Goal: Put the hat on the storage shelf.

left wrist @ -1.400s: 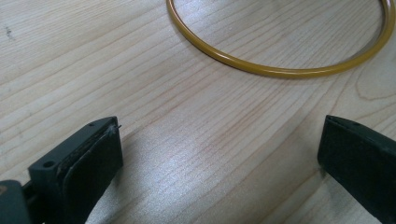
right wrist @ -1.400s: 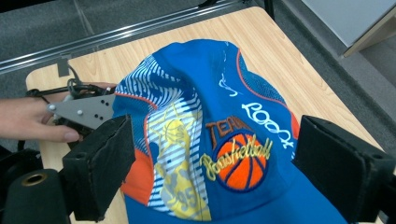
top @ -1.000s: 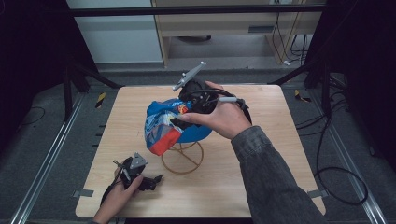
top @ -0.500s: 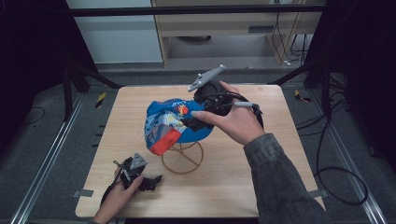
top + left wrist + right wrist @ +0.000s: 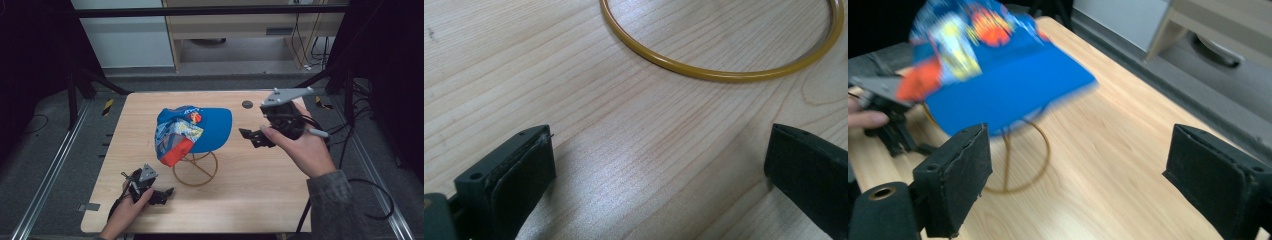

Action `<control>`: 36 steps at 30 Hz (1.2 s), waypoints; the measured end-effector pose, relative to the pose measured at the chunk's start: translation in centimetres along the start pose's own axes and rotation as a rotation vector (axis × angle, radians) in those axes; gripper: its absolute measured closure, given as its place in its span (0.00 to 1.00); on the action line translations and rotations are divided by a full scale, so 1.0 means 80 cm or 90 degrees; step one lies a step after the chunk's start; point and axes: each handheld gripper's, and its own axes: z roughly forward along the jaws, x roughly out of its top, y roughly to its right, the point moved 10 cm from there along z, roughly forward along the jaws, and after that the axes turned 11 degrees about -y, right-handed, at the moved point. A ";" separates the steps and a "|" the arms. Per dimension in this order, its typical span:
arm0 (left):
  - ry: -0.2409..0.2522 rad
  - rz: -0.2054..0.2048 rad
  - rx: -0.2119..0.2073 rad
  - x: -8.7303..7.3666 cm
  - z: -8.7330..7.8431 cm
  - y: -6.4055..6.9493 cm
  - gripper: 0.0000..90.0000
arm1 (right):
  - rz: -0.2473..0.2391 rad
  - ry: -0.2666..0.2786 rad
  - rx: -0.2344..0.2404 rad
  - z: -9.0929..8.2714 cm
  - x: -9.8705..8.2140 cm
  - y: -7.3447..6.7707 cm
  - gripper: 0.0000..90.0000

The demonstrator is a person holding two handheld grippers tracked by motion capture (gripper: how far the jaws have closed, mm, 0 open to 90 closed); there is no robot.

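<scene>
Blue cap [image 5: 192, 132] sits on a gold wire stand [image 5: 196, 167] near the middle of the table [image 5: 260, 200], brim pointing right in the high view, patterned panels and an orange patch on its left side. Right tongs [image 5: 248, 136] are held above the table to the right of the cap, clear of the brim, not touching it; jaws stand wide apart with nothing between them, and they have just closed a little. In the right gripper view the cap [image 5: 998, 70] is blurred, up left, beyond the two black pads [image 5: 955, 180], with the stand's ring [image 5: 1018, 150] under it on bare wood. Left tongs [image 5: 165, 194] rest low at the near left edge of the table, held by the left hand [image 5: 127, 212], near the stand's base but apart from it. In the left gripper view the jaws are wide open over bare wood, nothing between them, with the ring's [image 5: 719, 70] arc lying just ahead.
</scene>
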 end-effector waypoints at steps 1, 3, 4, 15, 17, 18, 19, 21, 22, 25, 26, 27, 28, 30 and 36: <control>0.000 0.000 0.000 0.000 0.000 0.000 0.00 | 0.008 0.000 -0.004 0.000 -0.011 0.005 0.13; -0.002 0.000 0.000 0.000 0.000 0.000 0.00 | 0.022 -0.001 -0.006 0.001 -0.032 0.012 0.14; -0.002 0.000 0.000 0.000 0.000 0.000 0.00 | 0.024 -0.003 -0.010 0.003 -0.042 0.016 0.14; -0.002 0.000 -0.001 0.000 0.000 0.000 0.00 | 0.053 -0.022 -0.041 0.039 -0.121 0.038 0.17; -0.002 0.000 -0.001 0.000 0.000 0.000 0.00 | 0.056 -0.036 -0.046 0.050 -0.135 0.039 0.17; -0.002 0.000 -0.001 0.000 0.000 0.000 0.00 | 0.059 -0.042 -0.044 0.054 -0.140 0.039 0.17; -0.002 0.000 -0.001 0.000 0.000 0.000 0.00 | 0.060 -0.044 -0.042 0.059 -0.146 0.040 0.17; -0.002 0.000 -0.001 0.000 0.000 0.000 0.00 | 0.072 -0.048 -0.040 0.067 -0.157 0.041 0.18; -0.002 0.001 -0.001 -0.001 0.000 0.000 0.00 | 0.077 -0.050 -0.037 0.071 -0.163 0.041 0.18; -0.002 0.001 -0.001 0.000 0.000 0.000 0.00 | 0.089 -0.055 -0.030 0.083 -0.180 0.042 0.18; -0.002 0.001 -0.001 -0.001 0.000 0.000 0.00 | 0.093 -0.057 -0.030 0.085 -0.183 0.043 0.18; -0.002 0.000 -0.001 0.000 0.000 0.000 0.00 | 0.099 -0.057 -0.028 0.089 -0.187 0.043 0.18; -0.002 0.000 -0.001 -0.001 0.000 0.000 0.00 | 0.100 -0.059 -0.028 0.092 -0.192 0.043 0.18; -0.002 0.000 -0.001 0.000 0.000 0.000 0.00 | 0.103 -0.066 -0.031 0.099 -0.201 0.043 0.18; -0.002 0.000 -0.001 0.000 0.000 0.000 0.00 | 0.122 -0.075 -0.025 0.114 -0.222 0.042 0.18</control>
